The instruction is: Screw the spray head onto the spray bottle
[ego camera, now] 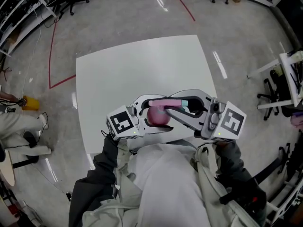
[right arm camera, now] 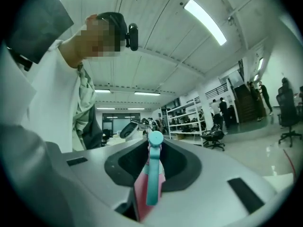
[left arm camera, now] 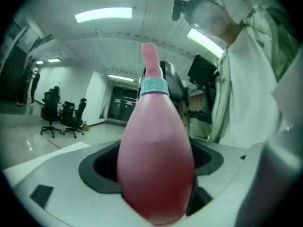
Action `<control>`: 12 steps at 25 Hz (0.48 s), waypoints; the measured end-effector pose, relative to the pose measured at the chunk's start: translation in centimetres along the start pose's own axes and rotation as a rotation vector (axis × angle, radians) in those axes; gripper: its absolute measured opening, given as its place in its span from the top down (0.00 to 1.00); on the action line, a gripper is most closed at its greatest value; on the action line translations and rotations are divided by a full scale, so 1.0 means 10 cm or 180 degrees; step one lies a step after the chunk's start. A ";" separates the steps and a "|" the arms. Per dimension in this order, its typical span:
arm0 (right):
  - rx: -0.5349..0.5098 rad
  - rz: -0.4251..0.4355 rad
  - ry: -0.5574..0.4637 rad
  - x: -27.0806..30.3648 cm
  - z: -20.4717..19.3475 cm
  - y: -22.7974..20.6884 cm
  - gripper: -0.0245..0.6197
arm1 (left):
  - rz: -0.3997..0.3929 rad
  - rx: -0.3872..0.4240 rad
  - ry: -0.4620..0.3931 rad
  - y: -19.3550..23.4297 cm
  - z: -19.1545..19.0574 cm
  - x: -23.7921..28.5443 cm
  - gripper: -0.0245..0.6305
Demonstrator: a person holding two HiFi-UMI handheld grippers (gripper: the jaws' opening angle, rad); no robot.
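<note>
- The left gripper clamps the pink spray bottle round its belly, lying level over the near edge of the white table.
- The right gripper is pinched on the spray head, which is seated at the teal collar.
- I'd judge the tightening to be under way, but I can't tell how snug it is.

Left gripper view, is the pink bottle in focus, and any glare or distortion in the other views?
Left gripper view: pink bottle soft, too close; corners dark. Right gripper view: spray head fairly sharp, ceiling bowed by fisheye. Head view: light streaks glare on the floor.
</note>
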State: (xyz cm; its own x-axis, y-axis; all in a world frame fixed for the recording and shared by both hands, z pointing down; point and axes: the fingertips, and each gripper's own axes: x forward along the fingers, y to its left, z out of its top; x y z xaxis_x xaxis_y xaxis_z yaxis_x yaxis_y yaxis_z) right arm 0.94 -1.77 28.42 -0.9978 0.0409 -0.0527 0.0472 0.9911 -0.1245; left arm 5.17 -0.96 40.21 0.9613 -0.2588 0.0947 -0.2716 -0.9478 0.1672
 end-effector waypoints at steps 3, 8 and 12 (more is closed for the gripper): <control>0.0038 -0.0536 0.0051 0.04 -0.04 -0.16 0.87 | 0.0380 -0.0072 0.0069 0.19 -0.05 0.03 0.31; 0.0174 -0.1758 0.0063 0.00 -0.19 -0.45 0.83 | 0.1387 -0.0172 0.0475 0.56 -0.24 -0.01 0.31; -0.0298 -0.1913 0.0147 0.00 -0.13 -0.39 0.78 | 0.1411 -0.0217 0.0355 0.53 -0.19 0.02 0.31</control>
State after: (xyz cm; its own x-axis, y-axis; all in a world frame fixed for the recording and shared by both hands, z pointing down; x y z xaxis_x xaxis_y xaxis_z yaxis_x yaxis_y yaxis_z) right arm 0.71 -5.43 30.18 -0.8496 -0.5257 0.0431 -0.5271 0.8492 -0.0313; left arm 3.86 -5.68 42.97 0.7417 -0.6112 0.2761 -0.6615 -0.7347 0.1505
